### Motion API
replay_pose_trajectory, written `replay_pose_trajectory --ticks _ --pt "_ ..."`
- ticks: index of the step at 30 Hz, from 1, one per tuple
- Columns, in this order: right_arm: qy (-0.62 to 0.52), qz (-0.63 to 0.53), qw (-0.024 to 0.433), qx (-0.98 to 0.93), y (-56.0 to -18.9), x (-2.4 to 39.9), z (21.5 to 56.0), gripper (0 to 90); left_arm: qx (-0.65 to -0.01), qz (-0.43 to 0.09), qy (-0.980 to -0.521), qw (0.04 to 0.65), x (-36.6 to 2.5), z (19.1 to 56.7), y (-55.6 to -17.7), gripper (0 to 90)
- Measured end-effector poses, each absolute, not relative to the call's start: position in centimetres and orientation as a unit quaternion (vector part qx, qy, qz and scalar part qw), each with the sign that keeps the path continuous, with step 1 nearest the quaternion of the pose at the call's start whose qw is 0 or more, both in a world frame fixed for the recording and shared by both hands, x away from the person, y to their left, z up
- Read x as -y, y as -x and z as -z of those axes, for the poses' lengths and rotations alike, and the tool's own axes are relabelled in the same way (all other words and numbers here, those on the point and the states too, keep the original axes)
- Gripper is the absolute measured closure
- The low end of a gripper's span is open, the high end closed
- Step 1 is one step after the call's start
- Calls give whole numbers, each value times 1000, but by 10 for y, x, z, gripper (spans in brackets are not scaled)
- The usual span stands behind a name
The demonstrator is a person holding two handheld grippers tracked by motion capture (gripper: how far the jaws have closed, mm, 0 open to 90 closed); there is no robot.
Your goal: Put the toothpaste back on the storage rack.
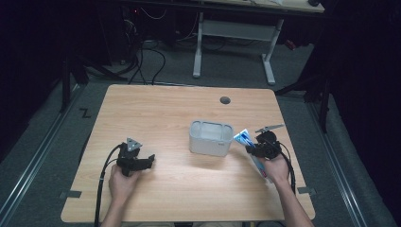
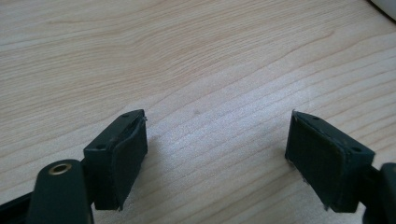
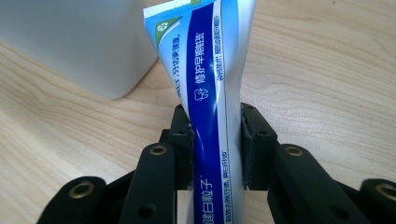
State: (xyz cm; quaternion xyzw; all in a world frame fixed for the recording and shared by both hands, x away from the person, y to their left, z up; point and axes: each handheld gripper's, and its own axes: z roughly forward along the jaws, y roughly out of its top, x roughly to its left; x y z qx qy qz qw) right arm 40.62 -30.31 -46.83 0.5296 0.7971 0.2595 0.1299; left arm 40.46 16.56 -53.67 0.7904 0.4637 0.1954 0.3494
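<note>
The right gripper is pinching a blue-and-white toothpaste tube across its body, crimped end leading. Beneath, the wooden surface is carrying a grey bin just at the tube's nine o'clock. Lifting over the rim before releasing looks wise. The left gripper is hovering spread, empty.

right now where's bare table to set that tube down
Bare wood spans the far half of the table beyond the grey bin, and the stretch between bin and open left gripper. It is tight only where the right gripper holds the toothpaste tube beside the bin.
</note>
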Motion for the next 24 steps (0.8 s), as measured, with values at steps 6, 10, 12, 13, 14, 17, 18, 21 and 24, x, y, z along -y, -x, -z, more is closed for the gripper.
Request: replay_pose_trajectory --ticks 6,10,12,13,14,17,18,21,24 --pt "-525 -277 128 -794 -402 308 461 700 -464 -196 -790 349 -166 537 -404 210" --pt "-522 -287 132 -793 -398 310 456 701 -464 -196 -790 349 -166 537 -404 210" --pt "-519 -292 132 -793 -396 310 454 700 -464 -196 -790 349 -166 537 -404 210" --pt "-518 -293 134 -793 -396 310 453 700 -464 -196 -790 349 -166 537 -404 210" --pt "-517 -294 136 -793 -395 310 452 701 -464 -196 -790 349 -166 537 -404 209" --pt "-515 -300 138 -791 -395 310 449 701 -464 -196 -790 349 -166 537 -404 209" --pt "-514 -304 138 -790 -394 311 448 701 -464 -196 -790 349 -166 537 -404 210" --pt "-512 -314 135 -788 -393 311 445 701 -464 -196 -790 349 -166 537 -404 209" --pt "-508 -321 134 -788 -392 311 443 701 -464 -196 -790 349 -166 537 -404 210"
